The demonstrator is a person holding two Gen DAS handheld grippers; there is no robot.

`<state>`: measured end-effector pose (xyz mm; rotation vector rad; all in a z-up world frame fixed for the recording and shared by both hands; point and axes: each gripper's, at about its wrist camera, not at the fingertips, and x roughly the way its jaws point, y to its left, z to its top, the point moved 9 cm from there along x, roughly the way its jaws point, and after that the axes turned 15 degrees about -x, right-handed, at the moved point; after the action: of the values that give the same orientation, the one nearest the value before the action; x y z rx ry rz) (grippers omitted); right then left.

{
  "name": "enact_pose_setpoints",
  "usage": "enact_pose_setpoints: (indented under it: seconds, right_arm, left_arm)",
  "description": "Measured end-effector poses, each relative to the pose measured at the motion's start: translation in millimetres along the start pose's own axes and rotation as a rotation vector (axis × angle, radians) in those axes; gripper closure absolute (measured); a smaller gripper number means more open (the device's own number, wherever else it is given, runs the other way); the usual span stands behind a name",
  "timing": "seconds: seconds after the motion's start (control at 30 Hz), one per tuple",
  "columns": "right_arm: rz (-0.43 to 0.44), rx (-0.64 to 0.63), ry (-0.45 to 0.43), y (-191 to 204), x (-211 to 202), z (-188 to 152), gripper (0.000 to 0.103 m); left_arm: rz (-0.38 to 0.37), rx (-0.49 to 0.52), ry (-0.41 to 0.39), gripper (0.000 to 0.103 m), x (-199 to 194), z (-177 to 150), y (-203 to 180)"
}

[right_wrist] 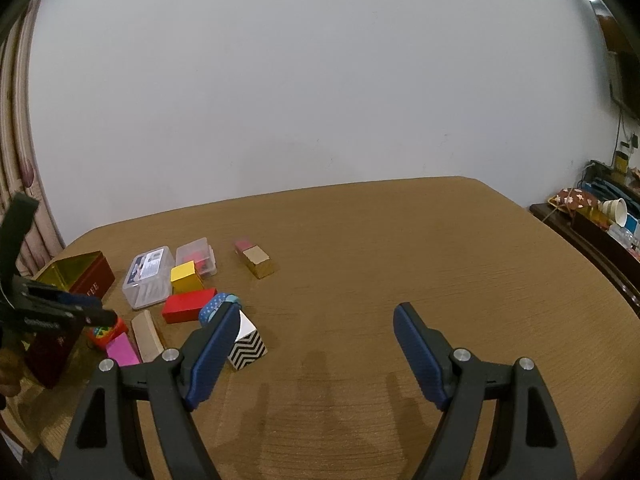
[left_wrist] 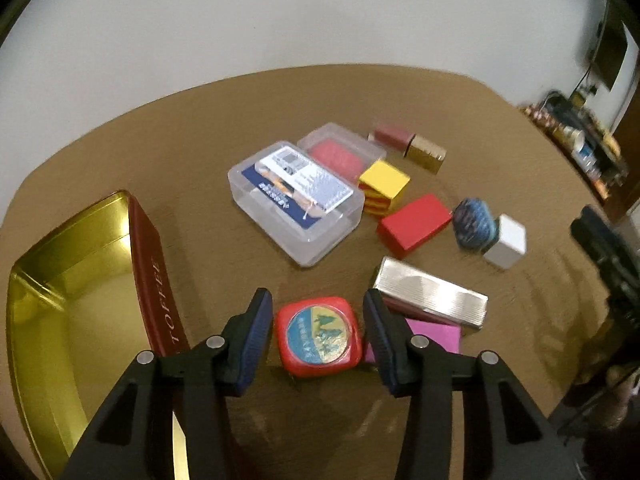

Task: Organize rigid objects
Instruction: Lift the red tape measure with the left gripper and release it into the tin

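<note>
Tape measure (left_wrist: 318, 336) — red, squarish case with a round blue-and-yellow label — lies flat on the brown tabletop (left_wrist: 208, 132), directly between the 2 blue pads of the left gripper (left_wrist: 317, 330). Jaws stand apart, 1 pad on each side of the case; a narrow gap shows on the left side, contact on the right side cannot be told. Case rests on the tabletop, not lifted.

Left of it: open red tin (left_wrist: 80, 280) with gold interior, lettering on its side wall. Just right of the tape measure: silver ribbed box (left_wrist: 432, 294) lying over a pink box (left_wrist: 434, 334).

Farther back, a loose cluster:
- clear plastic case (left_wrist: 296, 204) with a printed card inside
- second clear case (left_wrist: 340, 150) with red contents, behind the first
- yellow block (left_wrist: 384, 184), striped on its side
- red block (left_wrist: 416, 224) beside it
- blue patterned object (left_wrist: 474, 222) touching a white cube (left_wrist: 506, 240)
- gold box (left_wrist: 426, 152) end to end with a dull red piece (left_wrist: 392, 136)

Right gripper (right_wrist: 316, 350) hovers over bare tabletop well to the right of the cluster, jaws wide apart, nothing between them. Its left pad overlaps the view of a block with a black-and-white zigzag face (right_wrist: 248, 348).
</note>
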<state>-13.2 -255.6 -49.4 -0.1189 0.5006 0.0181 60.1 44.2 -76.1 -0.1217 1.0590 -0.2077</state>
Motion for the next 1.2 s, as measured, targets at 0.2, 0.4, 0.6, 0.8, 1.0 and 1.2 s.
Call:
enact_pose_setpoints:
  seconds: [0.2,0.4,0.6,0.8,1.0,1.2]
  right_arm:
    - [0.009,0.004,0.003,0.0,0.5,-0.1,0.022]
    - [0.018,-0.011,0.008,3.5,1.2,0.2,0.022]
    - [0.029,-0.005,0.013,3.5,2.8,-0.3,0.022]
    - [0.035,0.002,0.016,3.4,3.5,-1.4,0.022]
    - [0.040,0.004,0.020,4.7,4.1,-2.0,0.022]
    - [0.046,0.010,0.029,3.2,3.6,-3.0,0.022]
  left_arm:
    - [0.050,-0.022,0.038,0.061,-3.0,6.2,14.9]
    - [0.074,-0.048,0.057,0.030,7.5,12.4,8.8]
    - [0.158,-0.031,0.086,0.058,30.5,5.5,4.2]
    - [0.169,-0.015,0.061,0.059,28.8,6.9,8.7]
    - [0.033,0.022,-0.023,0.060,-9.2,18.4,-6.4]
    - [0.047,-0.067,-0.095,0.060,-56.3,44.8,34.2]
